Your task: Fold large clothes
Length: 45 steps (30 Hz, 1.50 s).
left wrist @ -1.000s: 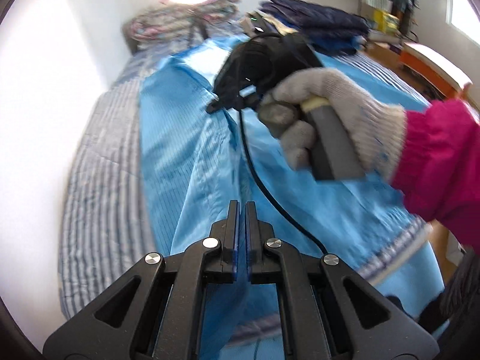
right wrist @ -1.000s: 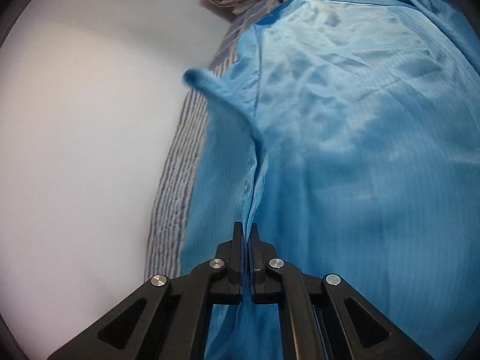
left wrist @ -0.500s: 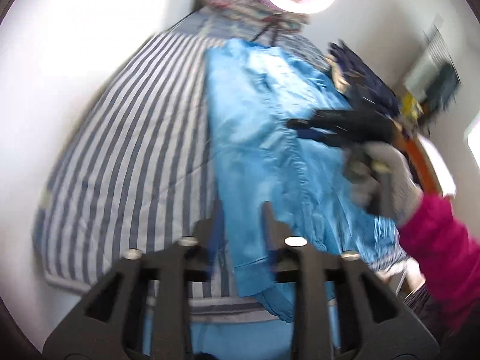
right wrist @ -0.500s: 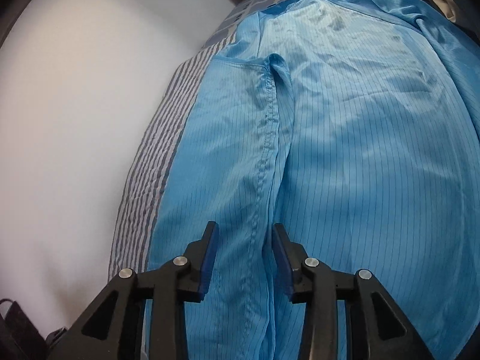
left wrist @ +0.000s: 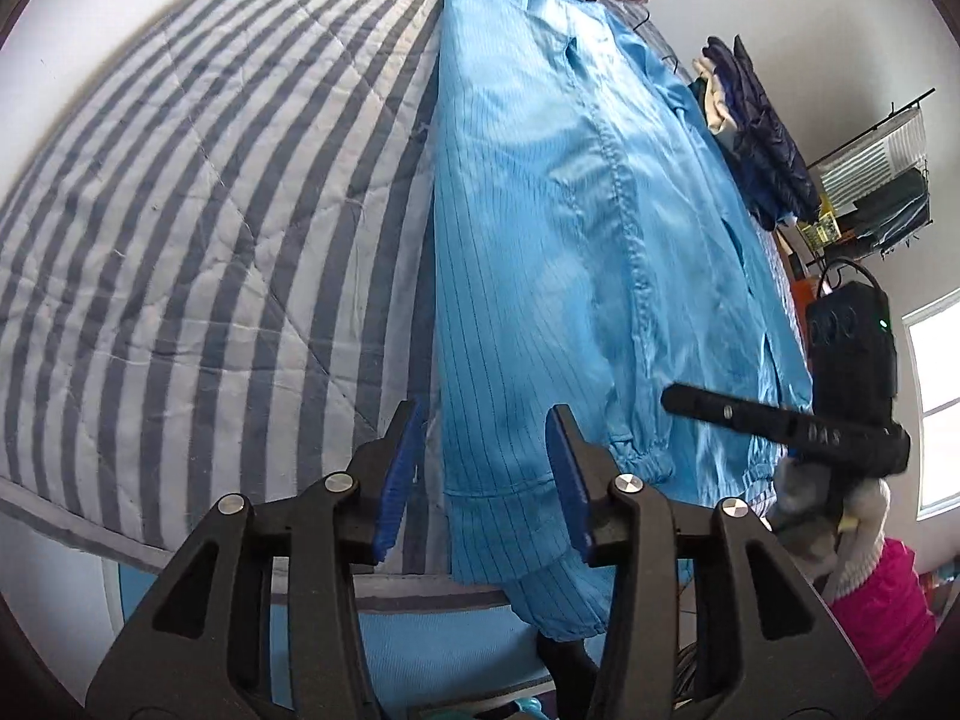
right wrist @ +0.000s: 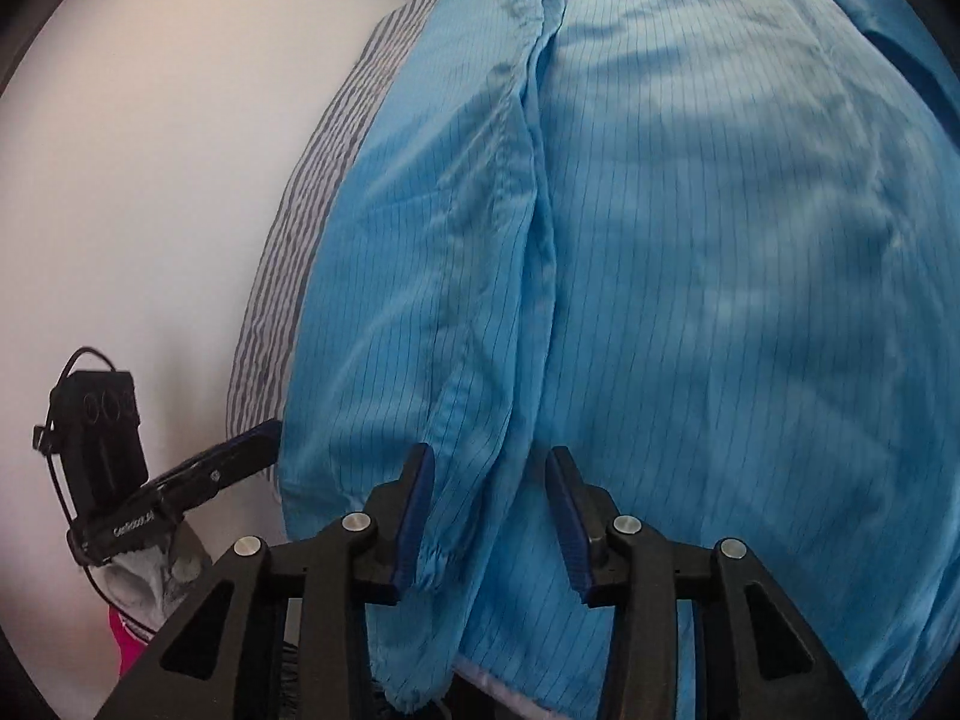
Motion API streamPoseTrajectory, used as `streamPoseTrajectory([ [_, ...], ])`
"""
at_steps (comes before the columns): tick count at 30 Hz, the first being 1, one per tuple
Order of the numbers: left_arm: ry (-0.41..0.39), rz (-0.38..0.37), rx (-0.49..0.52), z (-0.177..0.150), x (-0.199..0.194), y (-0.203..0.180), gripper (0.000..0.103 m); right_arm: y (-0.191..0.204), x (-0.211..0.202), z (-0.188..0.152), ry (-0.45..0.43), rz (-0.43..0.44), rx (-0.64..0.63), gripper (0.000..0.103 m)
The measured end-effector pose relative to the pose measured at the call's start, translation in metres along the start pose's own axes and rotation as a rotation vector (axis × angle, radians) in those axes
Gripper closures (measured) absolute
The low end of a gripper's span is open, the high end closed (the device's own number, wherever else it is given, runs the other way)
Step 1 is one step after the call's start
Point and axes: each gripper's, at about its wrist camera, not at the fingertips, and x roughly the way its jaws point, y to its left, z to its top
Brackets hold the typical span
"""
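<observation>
**Both grippers spread above the blue garment**

The blue pinstriped garment point(left wrist: 576, 252) lies lengthwise on the striped quilt point(left wrist: 180, 210), filling the middle of the left wrist view from the top edge down to the lower centre, where its hem hangs over the bed's edge. The left gripper point(left wrist: 480, 480) has its fingers spread, having just been opening; the garment's lower edge shows between them, but the pads do not press on it. At the right of that frame, the right gripper point(left wrist: 678, 399) is held by a gloved hand point(left wrist: 852, 534) (pink sleeve below it). In the right wrist view, the right gripper point(right wrist: 489, 510) has just been closing a little yet stands parted, a gathered cuff point(right wrist: 432, 564) by its left finger, unpinched. A dark folded pile point(left wrist: 762, 138) sits upper right.
</observation>
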Motion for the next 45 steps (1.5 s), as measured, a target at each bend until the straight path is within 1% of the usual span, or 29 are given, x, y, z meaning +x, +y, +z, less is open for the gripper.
streamPoseTrajectory([
  [1,0.006,0.008,-0.002,0.000,0.004,0.001,0.060,0.003,0.004,-0.004,0.009,0.009,-0.003,0.079],
  [3,0.022,-0.003,-0.009,-0.001,0.012,0.003,0.060,0.010,0.009,-0.013,0.019,0.002,-0.017,0.090],
  [4,0.034,-0.006,-0.006,0.000,0.018,0.004,0.077,0.013,0.011,-0.017,0.015,0.000,-0.023,0.096],
  [5,0.039,-0.001,-0.004,0.000,0.020,0.005,0.092,0.016,0.015,-0.015,0.014,0.005,-0.029,0.097],
  [6,0.043,0.009,-0.003,0.001,0.021,0.006,0.099,0.019,0.017,-0.016,0.013,0.011,-0.033,0.100],
  [8,0.016,0.034,-0.003,0.002,0.014,0.009,0.099,0.025,0.023,-0.016,0.016,0.034,-0.030,0.101],
  [11,-0.033,0.084,-0.025,0.005,0.000,0.020,0.099,0.039,0.034,-0.014,0.010,0.099,-0.023,0.102],
  [14,-0.049,0.140,-0.038,0.006,-0.003,0.031,0.099,0.051,0.045,-0.014,0.024,0.123,-0.039,0.102],
  [15,-0.051,0.153,-0.044,0.006,-0.004,0.034,0.099,0.056,0.049,-0.014,0.025,0.109,-0.065,0.102],
  [16,-0.057,0.183,-0.051,0.005,-0.005,0.035,0.099,0.060,0.052,-0.015,0.026,0.081,-0.091,0.102],
  [18,-0.077,0.213,-0.046,0.003,-0.010,0.035,0.099,0.064,0.050,-0.022,0.031,0.030,-0.121,0.102],
  [20,-0.134,0.224,-0.011,0.001,-0.023,0.026,0.099,0.062,0.044,-0.024,0.036,0.008,-0.110,0.102],
  [21,-0.173,0.210,0.020,0.001,-0.030,0.016,0.099,0.062,0.043,-0.023,0.033,0.001,-0.111,0.102],
  [22,-0.192,0.198,0.047,0.000,-0.033,0.009,0.099,0.063,0.040,-0.023,0.029,-0.007,-0.118,0.100],
  [24,-0.211,0.162,0.088,-0.001,-0.035,-0.001,0.099,0.061,0.036,-0.024,0.023,-0.021,-0.130,0.091],
  [25,-0.204,0.152,0.112,-0.002,-0.031,-0.009,0.099,0.061,0.033,-0.026,0.027,-0.026,-0.138,0.080],
  [26,-0.183,0.143,0.141,-0.003,-0.022,-0.017,0.099,0.062,0.030,-0.028,0.028,-0.029,-0.148,0.074],
  [27,-0.164,0.137,0.159,-0.004,-0.014,-0.023,0.099,0.065,0.029,-0.028,0.017,-0.044,-0.164,0.072],
  [29,-0.116,0.135,0.188,-0.007,0.006,-0.032,0.099,0.065,0.007,-0.035,-0.020,-0.093,-0.216,0.072],
  [31,-0.073,0.170,0.227,-0.011,0.026,-0.038,0.099,0.062,-0.015,-0.044,-0.065,-0.133,-0.255,0.070],
  [33,-0.037,0.218,0.269,-0.019,0.044,-0.043,0.099,0.053,-0.037,-0.049,-0.112,-0.167,-0.264,0.070],
  [34,-0.076,0.246,0.303,-0.023,0.045,-0.048,0.099,0.046,-0.048,-0.051,-0.139,-0.182,-0.260,0.069],
  [36,-0.068,0.300,0.362,-0.025,0.046,-0.058,0.099,0.031,-0.067,-0.056,-0.192,-0.208,-0.246,0.067],
  [37,-0.058,0.305,0.365,-0.025,0.045,-0.059,0.099,0.022,-0.076,-0.059,-0.217,-0.222,-0.236,0.066],
  [39,-0.060,0.272,0.338,-0.022,0.036,-0.063,0.099,0.006,-0.094,-0.064,-0.261,-0.250,-0.215,0.066],
  [41,-0.110,0.255,0.335,-0.019,0.021,-0.074,0.099,-0.009,-0.109,-0.064,-0.306,-0.269,-0.200,0.062],
  [42,-0.136,0.242,0.337,-0.017,0.014,-0.083,0.099,-0.017,-0.119,-0.066,-0.334,-0.281,-0.192,0.057],
  [44,-0.187,0.199,0.338,-0.013,0.000,-0.100,0.098,-0.034,-0.140,-0.070,-0.382,-0.306,-0.175,0.056],
  [45,-0.211,0.186,0.339,-0.012,-0.006,-0.109,0.092,-0.041,-0.147,-0.070,-0.395,-0.320,-0.167,0.056],
])
